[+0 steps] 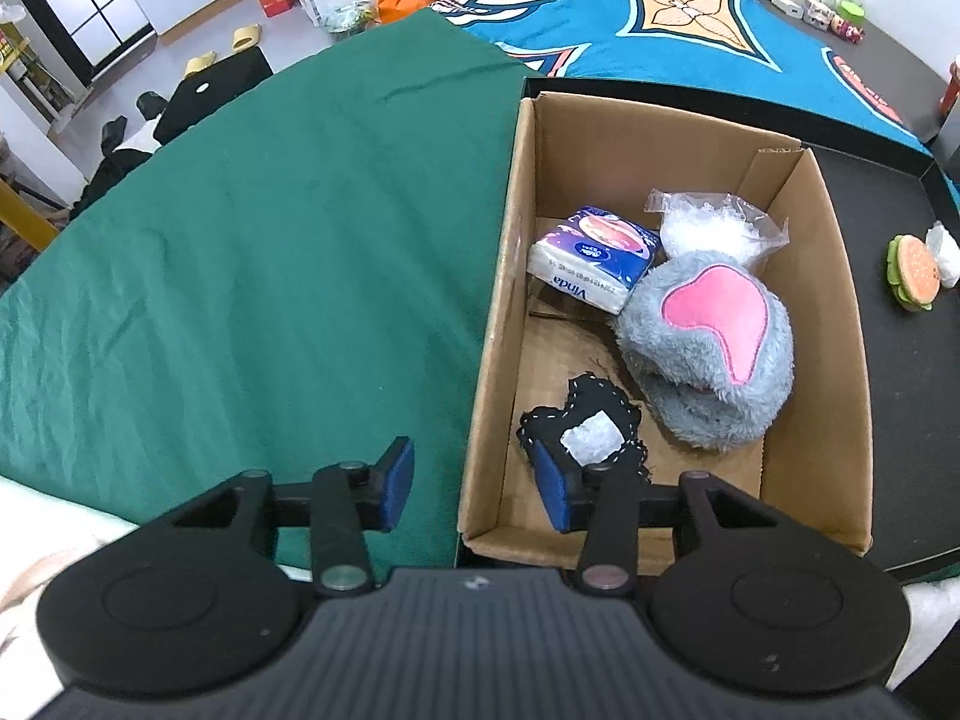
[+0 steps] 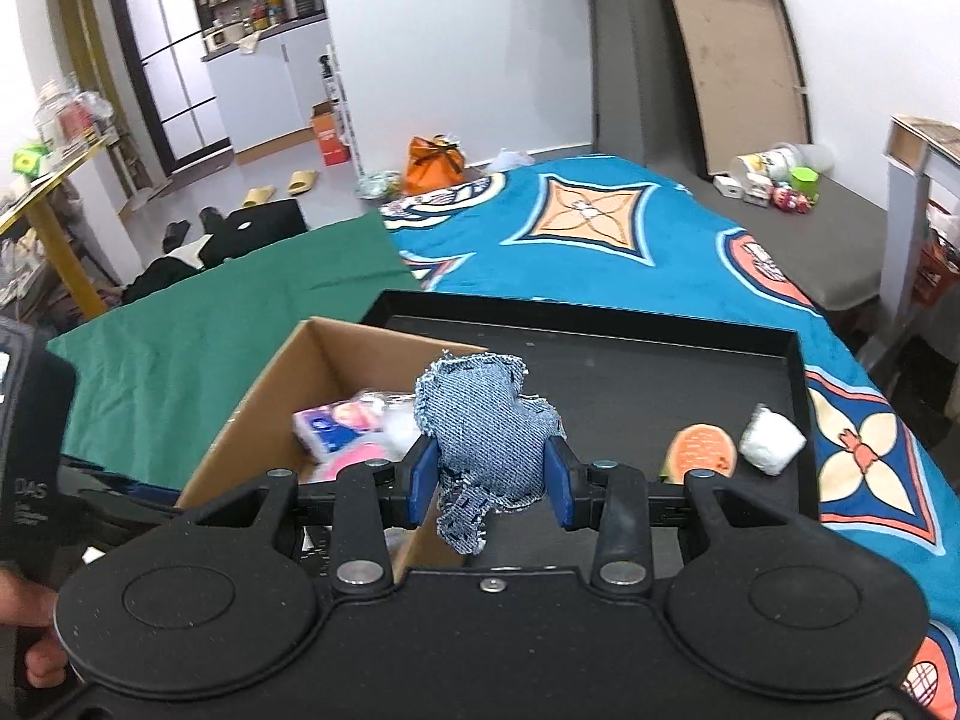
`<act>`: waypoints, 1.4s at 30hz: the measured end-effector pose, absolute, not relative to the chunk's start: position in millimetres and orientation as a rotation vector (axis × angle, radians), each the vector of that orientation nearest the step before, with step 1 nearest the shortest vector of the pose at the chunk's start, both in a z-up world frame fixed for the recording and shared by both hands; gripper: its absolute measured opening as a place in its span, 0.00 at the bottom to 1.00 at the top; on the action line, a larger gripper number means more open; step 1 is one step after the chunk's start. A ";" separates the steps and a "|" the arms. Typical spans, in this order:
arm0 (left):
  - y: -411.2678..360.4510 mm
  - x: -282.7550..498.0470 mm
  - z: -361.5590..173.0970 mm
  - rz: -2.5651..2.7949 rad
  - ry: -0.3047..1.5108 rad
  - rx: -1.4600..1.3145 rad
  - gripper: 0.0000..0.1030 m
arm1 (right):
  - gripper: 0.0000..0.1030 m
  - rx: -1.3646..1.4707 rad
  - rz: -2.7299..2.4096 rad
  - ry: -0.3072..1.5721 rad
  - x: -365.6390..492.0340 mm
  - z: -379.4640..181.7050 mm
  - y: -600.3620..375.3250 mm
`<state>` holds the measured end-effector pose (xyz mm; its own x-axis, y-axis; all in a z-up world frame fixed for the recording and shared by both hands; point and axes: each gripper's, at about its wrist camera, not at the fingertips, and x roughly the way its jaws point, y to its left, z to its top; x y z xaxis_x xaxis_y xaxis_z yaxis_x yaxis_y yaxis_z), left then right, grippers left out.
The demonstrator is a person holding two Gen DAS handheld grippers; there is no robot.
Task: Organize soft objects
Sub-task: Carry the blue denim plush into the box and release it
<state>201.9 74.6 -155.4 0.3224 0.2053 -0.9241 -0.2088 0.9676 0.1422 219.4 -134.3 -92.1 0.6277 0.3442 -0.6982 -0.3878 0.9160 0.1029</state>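
1. The right tool (image 2: 491, 483) pinches a denim-blue stuffed piece (image 2: 480, 438) between its blue pads (image 2: 423, 480), which press on it from both sides; the piece hangs in the air, frayed edges showing, above the near corner of the cardboard box (image 2: 258, 396).
2. The left tool (image 1: 474, 486) stands spread with nothing between its pads. One pad (image 1: 396, 483) is over the green cloth (image 1: 270, 228), the other (image 1: 555, 492) over the inside of the box, so the tool straddles the box's left wall.
3. Just past the left tool's inner pad, a black stitched piece with a white patch (image 1: 585, 432) lies on the box floor near the front.
4. Further in, a grey plush with a pink patch (image 1: 714, 348) fills the right side of the box. Behind it sit a packet of tissues (image 1: 591, 264) and a clear bag of white stuffing (image 1: 714, 225), against the far wall.
5. The box stands in the left part of a black tray (image 2: 798, 396). On the tray's bare right part lie a soft burger toy (image 1: 915, 276) and a small white wad (image 2: 771, 441), side by side and well apart from the box.
6. The tray rests on a bed with a blue patterned blanket (image 2: 630, 276); the green cloth lies to its left.
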 end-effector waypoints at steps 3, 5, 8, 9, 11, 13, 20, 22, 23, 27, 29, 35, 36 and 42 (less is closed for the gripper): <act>78.3 200.5 -156.3 0.260 1.208 -0.020 0.35 | 0.36 -0.071 0.443 0.791 214.7 -91.1 -123.4; 80.7 199.1 -156.3 0.254 1.201 -0.029 0.31 | 0.36 -0.085 0.452 0.797 212.6 -91.7 -116.5; 84.3 197.0 -156.5 0.237 1.193 -0.047 0.23 | 0.36 -0.091 0.466 0.806 208.2 -91.7 -107.3; 86.1 196.5 -156.9 0.230 1.191 -0.057 0.19 | 0.36 -0.093 0.473 0.809 206.8 -91.7 -103.9; 90.0 195.2 -156.9 0.226 1.185 -0.075 0.17 | 0.36 -0.098 0.481 0.813 203.9 -92.1 -97.5; 93.5 194.5 -157.1 0.215 1.181 -0.094 0.14 | 0.36 -0.101 0.491 0.820 200.9 -93.1 -91.5; 97.5 192.1 -157.9 0.181 1.164 -0.128 0.13 | 0.37 -0.116 0.515 0.834 191.9 -94.3 -75.4; 99.0 191.8 -157.9 0.180 1.162 -0.142 0.13 | 0.38 -0.111 0.523 0.836 190.8 -93.5 -73.5; 99.2 191.8 -157.2 0.181 1.160 -0.145 0.13 | 0.41 -0.108 0.536 0.837 189.9 -93.1 -72.6; 97.3 191.6 -153.8 0.185 1.145 -0.139 0.13 | 0.47 -0.111 0.545 0.844 187.7 -92.2 -72.4; 97.6 191.5 -154.0 0.185 1.147 -0.140 0.13 | 0.51 -0.104 0.537 0.856 188.0 -92.9 -76.5; 95.8 190.2 -151.4 0.195 1.149 -0.127 0.13 | 0.52 -0.067 0.511 0.862 189.4 -93.7 -94.7; 94.7 190.2 -151.1 0.198 1.148 -0.120 0.13 | 0.52 -0.061 0.506 0.863 190.6 -94.3 -97.1; 89.5 190.0 -148.9 0.214 1.148 -0.085 0.16 | 0.52 -0.026 0.458 0.873 197.5 -98.1 -120.7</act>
